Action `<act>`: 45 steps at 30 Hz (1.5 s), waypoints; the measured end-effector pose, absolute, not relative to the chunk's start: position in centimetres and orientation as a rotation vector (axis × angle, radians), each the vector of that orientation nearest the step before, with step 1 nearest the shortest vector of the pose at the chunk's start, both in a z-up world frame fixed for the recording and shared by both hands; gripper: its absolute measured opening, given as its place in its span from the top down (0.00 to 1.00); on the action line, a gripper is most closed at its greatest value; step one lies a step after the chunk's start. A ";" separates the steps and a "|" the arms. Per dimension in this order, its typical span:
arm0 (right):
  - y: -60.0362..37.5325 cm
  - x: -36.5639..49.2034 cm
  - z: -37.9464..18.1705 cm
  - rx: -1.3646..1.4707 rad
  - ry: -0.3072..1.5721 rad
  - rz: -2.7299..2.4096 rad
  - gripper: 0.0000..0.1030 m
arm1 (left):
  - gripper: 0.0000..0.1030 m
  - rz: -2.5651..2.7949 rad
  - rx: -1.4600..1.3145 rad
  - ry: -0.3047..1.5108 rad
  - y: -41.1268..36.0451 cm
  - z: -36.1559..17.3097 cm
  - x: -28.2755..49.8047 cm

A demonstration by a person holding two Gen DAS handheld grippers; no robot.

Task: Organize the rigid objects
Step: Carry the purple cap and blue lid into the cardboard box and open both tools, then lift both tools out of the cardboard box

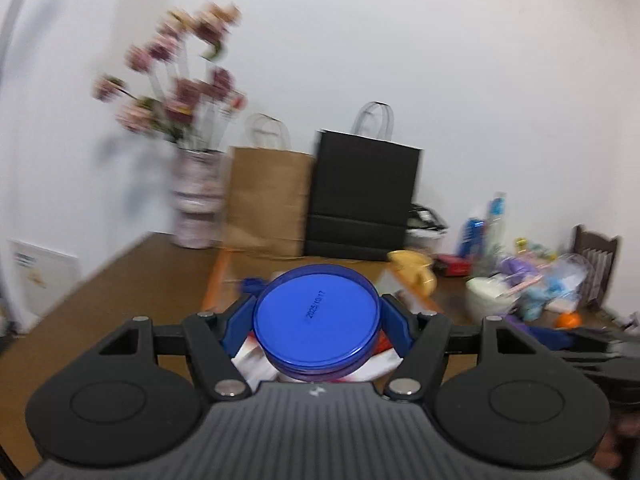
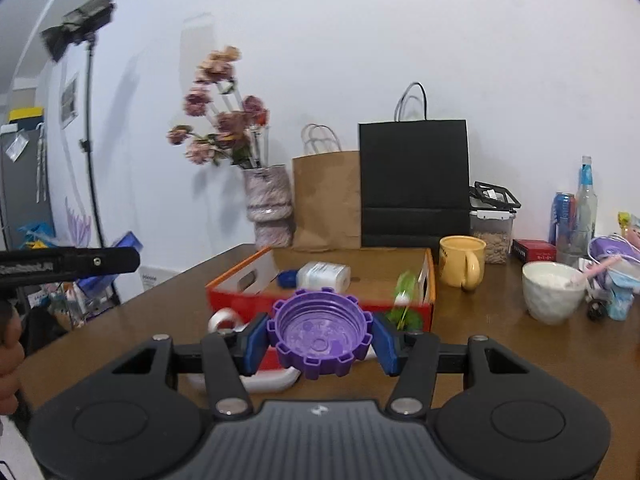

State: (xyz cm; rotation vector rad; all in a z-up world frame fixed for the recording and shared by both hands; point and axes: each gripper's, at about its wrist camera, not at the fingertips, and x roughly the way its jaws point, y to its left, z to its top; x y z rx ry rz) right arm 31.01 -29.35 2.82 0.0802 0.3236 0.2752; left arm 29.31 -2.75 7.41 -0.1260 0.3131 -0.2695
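Note:
My left gripper (image 1: 317, 322) is shut on a jar with a blue lid (image 1: 316, 320), held above the table; the lid carries a printed date and the jar's body is hidden below. My right gripper (image 2: 320, 338) is shut on a purple notched cap (image 2: 320, 334), its hollow side up, held just in front of the red and orange cardboard box (image 2: 240, 300). In that box lie a white bottle with a blue cap (image 2: 322, 274) and a green item (image 2: 404, 292). The box's orange edge also shows in the left wrist view (image 1: 212, 280).
At the back stand a vase of flowers (image 2: 268, 208), a brown paper bag (image 2: 326, 200) and a black bag (image 2: 414, 184). A yellow mug (image 2: 462, 266), a white bowl (image 2: 554, 296), a food container (image 2: 492, 224), bottles and packets crowd the right. A white tape roll (image 2: 226, 320) lies by the box.

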 end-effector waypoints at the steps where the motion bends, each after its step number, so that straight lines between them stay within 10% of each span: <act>1: -29.9 33.1 3.5 0.098 0.329 0.275 0.48 | 0.34 -0.296 -0.135 0.330 -3.2 8.1 31.8; 19: -32.6 66.3 -0.6 0.223 0.645 0.177 0.47 | 0.33 -0.225 -0.208 0.724 -10.8 -0.2 66.6; 45: -33.7 55.5 5.0 0.187 0.598 0.123 0.23 | 0.12 -0.162 -0.031 0.588 -6.6 7.3 54.7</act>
